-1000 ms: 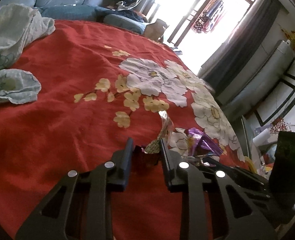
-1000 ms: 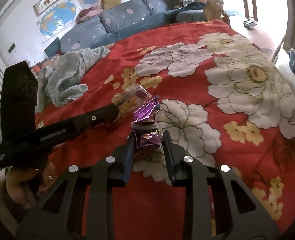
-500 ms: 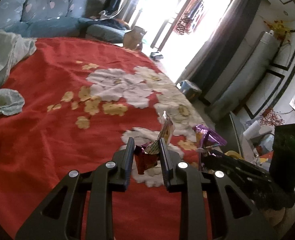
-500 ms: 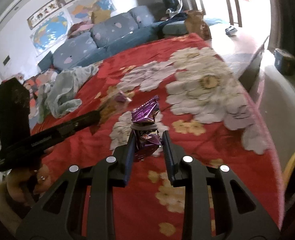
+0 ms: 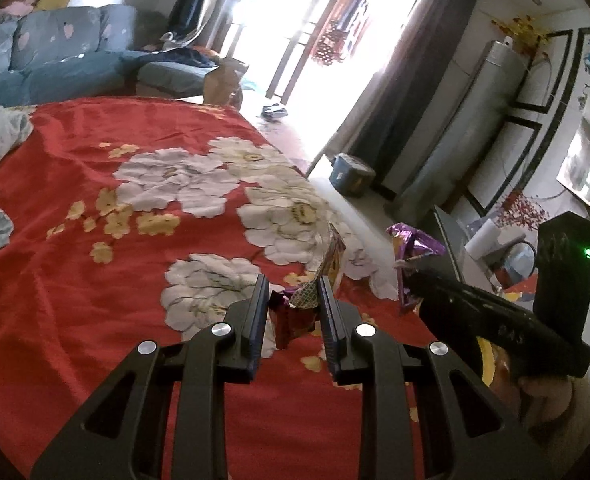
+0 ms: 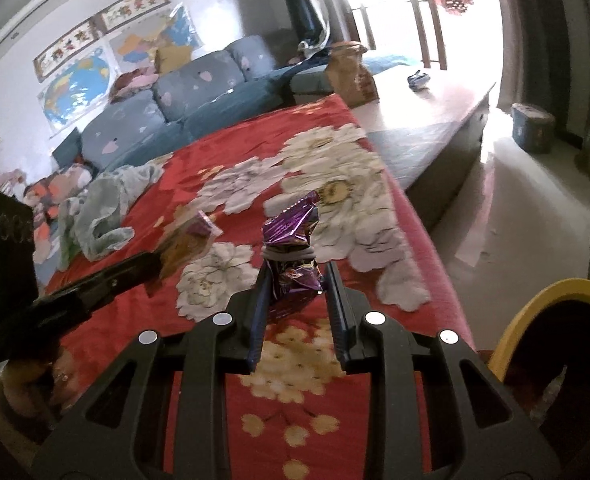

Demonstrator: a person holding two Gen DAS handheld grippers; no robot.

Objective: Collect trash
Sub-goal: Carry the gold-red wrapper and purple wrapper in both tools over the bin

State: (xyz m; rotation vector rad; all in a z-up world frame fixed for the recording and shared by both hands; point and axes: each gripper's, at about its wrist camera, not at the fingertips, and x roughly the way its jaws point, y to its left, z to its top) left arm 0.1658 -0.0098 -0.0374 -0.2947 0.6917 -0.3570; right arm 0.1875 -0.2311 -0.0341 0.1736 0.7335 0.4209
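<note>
My left gripper (image 5: pixel 292 292) is shut on a crumpled red and gold snack wrapper (image 5: pixel 295 312), held above the red flowered bedspread (image 5: pixel 75 280). My right gripper (image 6: pixel 294 280) is shut on a crumpled purple foil wrapper (image 6: pixel 293 248) bound with a grey band. In the left wrist view the right gripper (image 5: pixel 405 270) comes in from the right with the purple wrapper (image 5: pixel 411 240) sticking up. The right wrist view shows the left gripper (image 6: pixel 155 260) at the left with its wrapper (image 6: pixel 187 240). Both are near the bed's right edge.
A yellow-rimmed bin (image 6: pixel 551 316) stands low at the right beside the bed. Pale green cloths (image 6: pixel 107 208) lie on the far side of the bed. A blue sofa (image 6: pixel 183 100) stands behind. A blue-grey container (image 6: pixel 533 126) sits on the floor near the bright doorway.
Both grippers have lifted and travelled across the bed toward its right edge, each keeping its wrapper. The floor and the yellow bin rim have come into view.
</note>
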